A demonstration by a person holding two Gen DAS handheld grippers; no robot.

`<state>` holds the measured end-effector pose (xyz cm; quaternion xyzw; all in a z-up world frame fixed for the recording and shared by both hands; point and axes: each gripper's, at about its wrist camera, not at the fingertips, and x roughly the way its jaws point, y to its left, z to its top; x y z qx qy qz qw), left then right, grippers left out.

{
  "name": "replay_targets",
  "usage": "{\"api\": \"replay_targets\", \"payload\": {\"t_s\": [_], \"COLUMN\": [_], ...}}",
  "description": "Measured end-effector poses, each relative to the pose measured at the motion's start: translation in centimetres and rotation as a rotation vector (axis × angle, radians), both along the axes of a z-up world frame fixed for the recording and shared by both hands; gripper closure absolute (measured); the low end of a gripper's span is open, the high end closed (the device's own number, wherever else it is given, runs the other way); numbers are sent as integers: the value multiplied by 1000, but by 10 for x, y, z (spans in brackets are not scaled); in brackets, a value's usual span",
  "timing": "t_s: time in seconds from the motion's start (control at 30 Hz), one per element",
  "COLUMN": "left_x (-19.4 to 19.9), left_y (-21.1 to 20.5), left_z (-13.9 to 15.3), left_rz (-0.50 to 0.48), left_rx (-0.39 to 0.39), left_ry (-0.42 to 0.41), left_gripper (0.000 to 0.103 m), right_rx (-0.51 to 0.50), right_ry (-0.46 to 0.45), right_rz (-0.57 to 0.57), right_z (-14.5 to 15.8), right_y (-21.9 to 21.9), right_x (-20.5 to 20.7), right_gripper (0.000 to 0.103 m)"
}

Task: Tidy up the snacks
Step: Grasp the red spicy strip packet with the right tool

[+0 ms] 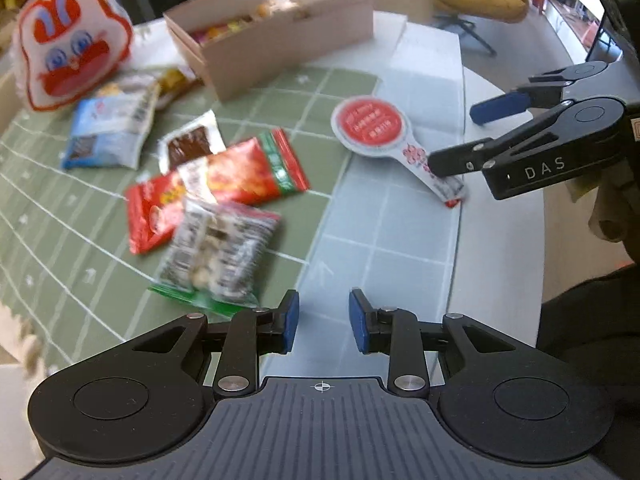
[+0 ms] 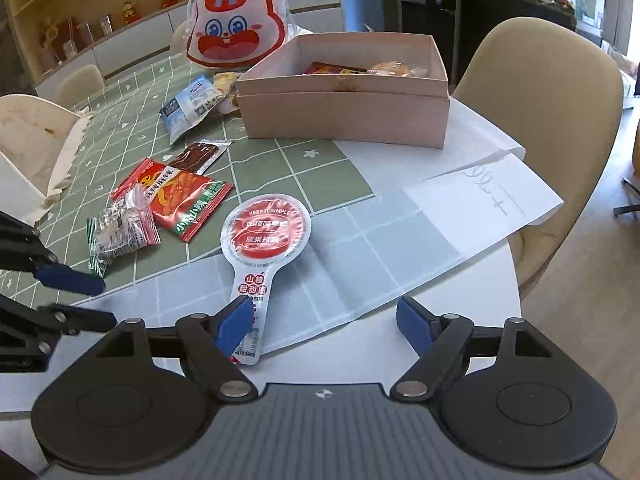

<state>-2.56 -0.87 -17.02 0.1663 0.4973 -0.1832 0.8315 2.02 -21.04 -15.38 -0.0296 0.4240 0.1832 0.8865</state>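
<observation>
A pink cardboard box (image 2: 344,114) (image 1: 280,44) holding several snacks stands at the back of the table. A red spoon-shaped lollipop pack (image 2: 266,236) (image 1: 370,124) lies on the grey mat, handle toward me. My right gripper (image 2: 324,326) (image 1: 456,136) is open, its left finger over the pack's handle tip. My left gripper (image 1: 323,322) (image 2: 76,300) is open and empty, just right of a clear wrapped snack with green and red ends (image 1: 218,254) (image 2: 120,232). Red packets (image 1: 224,184) (image 2: 176,196), a brown packet (image 1: 194,146) (image 2: 198,156) and a blue-white packet (image 1: 110,130) (image 2: 192,104) lie on the green cloth.
A white bag with a red rabbit face (image 1: 68,44) (image 2: 236,20) stands left of the box. A white paper sheet (image 2: 492,200) lies at the table's right edge. A beige chair (image 2: 560,128) stands behind the table's right side, white chairs (image 2: 36,140) at the left.
</observation>
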Motion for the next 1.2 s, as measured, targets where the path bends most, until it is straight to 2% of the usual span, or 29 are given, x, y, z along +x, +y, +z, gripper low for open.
{"api": "replay_targets", "payload": {"t_s": [0.07, 0.13, 0.2, 0.27, 0.37, 0.43, 0.5, 0.57, 0.63, 0.73, 0.93, 1.2], "left_x": [4, 7, 9, 10, 12, 17, 25, 36, 48, 58, 66, 43], "left_y": [1, -2, -8, -13, -8, 5, 20, 33, 43, 50, 39, 50], "left_z": [0, 0, -1, -2, 4, 16, 25, 26, 22, 12, -5, -3], "left_rz": [-7, -34, -72, -96, -86, -39, 13, 51, 57, 53, 32, 51], "left_rx": [-41, -64, -66, -74, -87, -80, -41, 14, 16, -30, -28, -72], "left_ry": [34, 60, 87, 98, 60, -25, -102, -124, -98, -37, 2, 39], "left_gripper": [72, 60, 40, 35, 43, 43, 43, 43, 43, 43, 32, 36], "right_rx": [-1, 1, 0, -2, -5, -2, -1, -2, -4, -4, 0, -1], "right_ry": [0, -3, -7, -8, -9, -13, -18, -21, -24, -28, -50, -55], "right_rz": [3, 7, 8, 10, 16, 19, 20, 25, 30, 36, 38, 34], "right_z": [-1, -1, -2, -2, -2, -2, -3, -4, -5, -5, -7, -7], "right_y": [0, 1, 2, 3, 4, 3, 4, 6, 7, 8, 8, 8], "right_x": [1, 0, -1, 0, 0, 0, 0, 0, 0, 1, -2, -2], "right_gripper": [22, 21, 18, 17, 16, 16, 13, 11, 9, 7, 5, 3]}}
